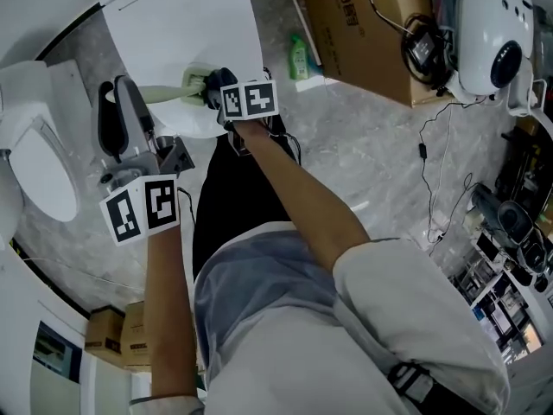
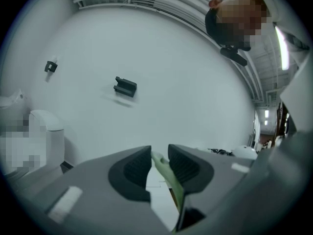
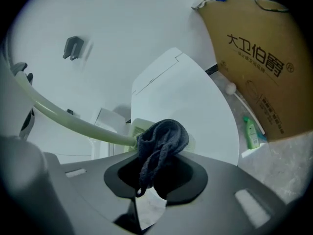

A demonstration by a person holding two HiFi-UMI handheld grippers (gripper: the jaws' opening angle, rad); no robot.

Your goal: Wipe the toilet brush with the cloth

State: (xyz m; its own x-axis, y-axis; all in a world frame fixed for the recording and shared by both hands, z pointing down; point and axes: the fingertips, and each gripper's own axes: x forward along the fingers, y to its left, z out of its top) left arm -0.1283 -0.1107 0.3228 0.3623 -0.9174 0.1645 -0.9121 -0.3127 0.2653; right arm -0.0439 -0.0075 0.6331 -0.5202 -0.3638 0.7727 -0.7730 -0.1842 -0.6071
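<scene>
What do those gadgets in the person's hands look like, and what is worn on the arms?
Both are grey plastic tools. The left claw and right claw have dark pads, ribbed on the left. Each carries a white cube printed with black square markers. The arms are bare below short pale sleeves.

The pale green plastic toilet brush handle (image 1: 168, 92) runs across between the two grippers. The left gripper (image 2: 159, 163) clamps its left end, and the right gripper (image 3: 156, 175) presses the dark grey cloth (image 3: 164, 138) against its right. A white ceramic toilet (image 1: 34, 154) sits far left, with a green plastic bottle (image 1: 298, 59) and a brown cardboard box (image 1: 354, 24) behind to the right.
</scene>
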